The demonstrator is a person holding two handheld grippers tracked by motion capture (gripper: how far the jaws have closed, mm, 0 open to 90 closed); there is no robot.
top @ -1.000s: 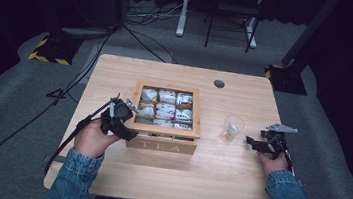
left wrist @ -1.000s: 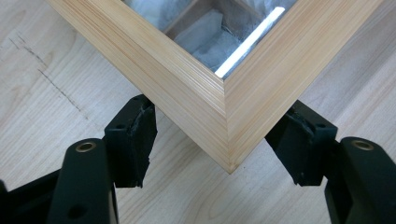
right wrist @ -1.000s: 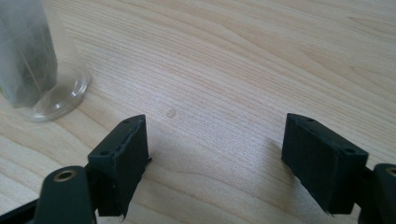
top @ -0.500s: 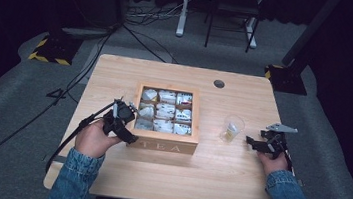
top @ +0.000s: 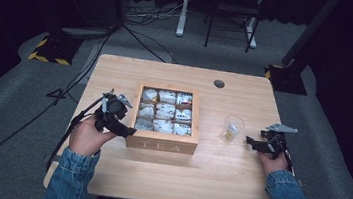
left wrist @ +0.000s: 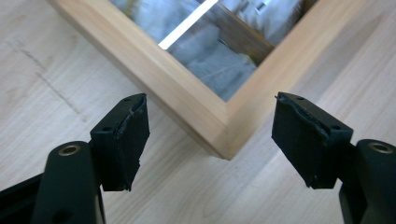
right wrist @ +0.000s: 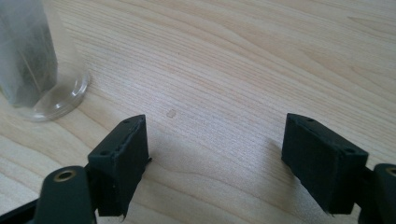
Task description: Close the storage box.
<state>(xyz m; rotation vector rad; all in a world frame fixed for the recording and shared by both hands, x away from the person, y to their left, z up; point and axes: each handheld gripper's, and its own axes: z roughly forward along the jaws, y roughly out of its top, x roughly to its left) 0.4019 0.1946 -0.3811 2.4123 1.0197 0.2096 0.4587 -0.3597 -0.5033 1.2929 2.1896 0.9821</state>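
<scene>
Wood grain runs across the pale rectangular table [top: 215, 179] where I work with a gripper in each hand. At its centre sits a square light-wood tea box [top: 162, 143] with a glass-paned lid and the word TEA on its front wall. Through the pane I see nine compartments in three rows of three, each holding pale wrapped tea bags [top: 165, 111]. My left gripper [top: 128, 131] hovers at the box's front left corner, jaws spread wide and holding nothing; in the left gripper view that corner [left wrist: 227, 140] lies between the two black pads, apart from both. To the right of the box, near it but not touching, stands a small clear glass tumbler [top: 232, 128] with one tea bag standing upright inside [right wrist: 25, 56]. My right gripper [top: 251, 141] rests just beside the glass, jaws also wide and empty, over bare wood.
</scene>
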